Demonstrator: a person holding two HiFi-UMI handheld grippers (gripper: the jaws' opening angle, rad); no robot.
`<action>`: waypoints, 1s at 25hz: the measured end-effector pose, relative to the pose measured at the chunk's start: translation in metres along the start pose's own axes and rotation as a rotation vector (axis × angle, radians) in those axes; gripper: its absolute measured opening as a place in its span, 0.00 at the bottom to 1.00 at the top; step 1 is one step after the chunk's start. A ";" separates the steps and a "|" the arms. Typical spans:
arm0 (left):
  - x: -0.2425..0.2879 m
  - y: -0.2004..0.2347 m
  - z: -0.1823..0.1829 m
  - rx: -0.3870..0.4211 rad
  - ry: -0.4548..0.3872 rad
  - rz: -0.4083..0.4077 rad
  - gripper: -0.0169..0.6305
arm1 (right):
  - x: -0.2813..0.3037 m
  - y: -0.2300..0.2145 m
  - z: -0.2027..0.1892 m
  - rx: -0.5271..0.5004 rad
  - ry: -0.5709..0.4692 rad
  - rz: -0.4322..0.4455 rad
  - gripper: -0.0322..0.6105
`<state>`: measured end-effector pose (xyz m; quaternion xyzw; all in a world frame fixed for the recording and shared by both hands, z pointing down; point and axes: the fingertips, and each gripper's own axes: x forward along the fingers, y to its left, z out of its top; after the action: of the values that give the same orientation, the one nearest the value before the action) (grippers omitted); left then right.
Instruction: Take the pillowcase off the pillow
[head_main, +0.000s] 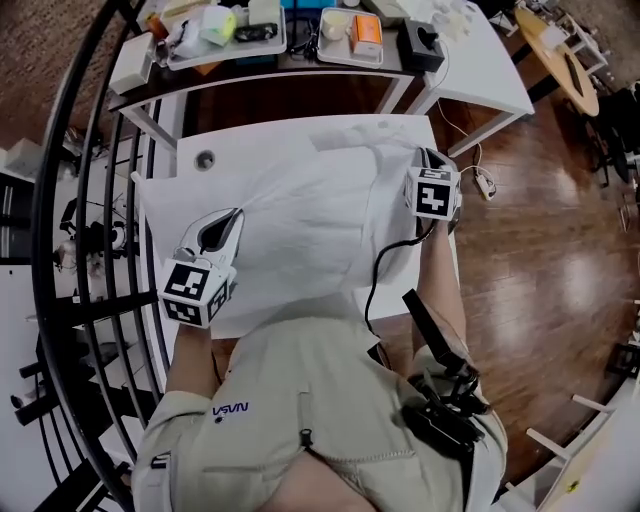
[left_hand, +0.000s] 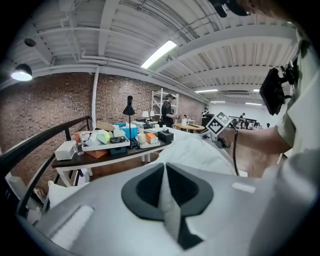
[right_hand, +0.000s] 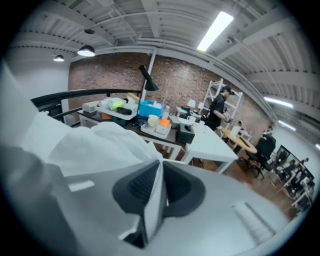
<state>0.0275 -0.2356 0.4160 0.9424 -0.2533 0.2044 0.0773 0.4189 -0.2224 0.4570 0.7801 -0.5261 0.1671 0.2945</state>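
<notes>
The pillowcase (head_main: 290, 210) lies spread across the white worktop (head_main: 255, 138) right in front of the person, its cloth rising toward both hands. The left tongs (head_main: 230, 216) are clenched on a thin fold of the white fabric at the near left side, and the left gripper view shows the cloth pinched flat between the dark pads. The right tongs (head_main: 423, 156) are likewise clamped on a fold at the right edge. Whether the pillow is inside the bulge cannot be told (nothing but white cloth shows).

The main risk, as I judge it, is slippage. Each bite takes only a narrow pleat, so a hard pull could draw the cloth out of one pair of tongs and leave the case hanging lopsided. If either pinch has caught the pillow's own cover along with the case, pulling would drag both together instead of parting them. The black cable (head_main: 372, 275) trailing from the right hand could also snag on loose fabric.
</notes>
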 end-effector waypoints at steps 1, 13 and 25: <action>0.001 0.008 -0.004 -0.015 0.005 0.019 0.05 | 0.001 -0.016 -0.013 0.024 0.031 -0.050 0.07; 0.067 0.075 -0.038 0.038 0.081 0.156 0.11 | 0.010 0.015 -0.061 0.155 0.009 0.207 0.36; 0.000 -0.051 -0.106 0.186 0.294 -0.066 0.62 | -0.107 0.112 -0.086 0.101 -0.070 0.325 0.38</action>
<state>0.0168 -0.1654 0.5100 0.9131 -0.1884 0.3600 0.0328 0.2779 -0.1211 0.4938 0.7040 -0.6461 0.2112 0.2056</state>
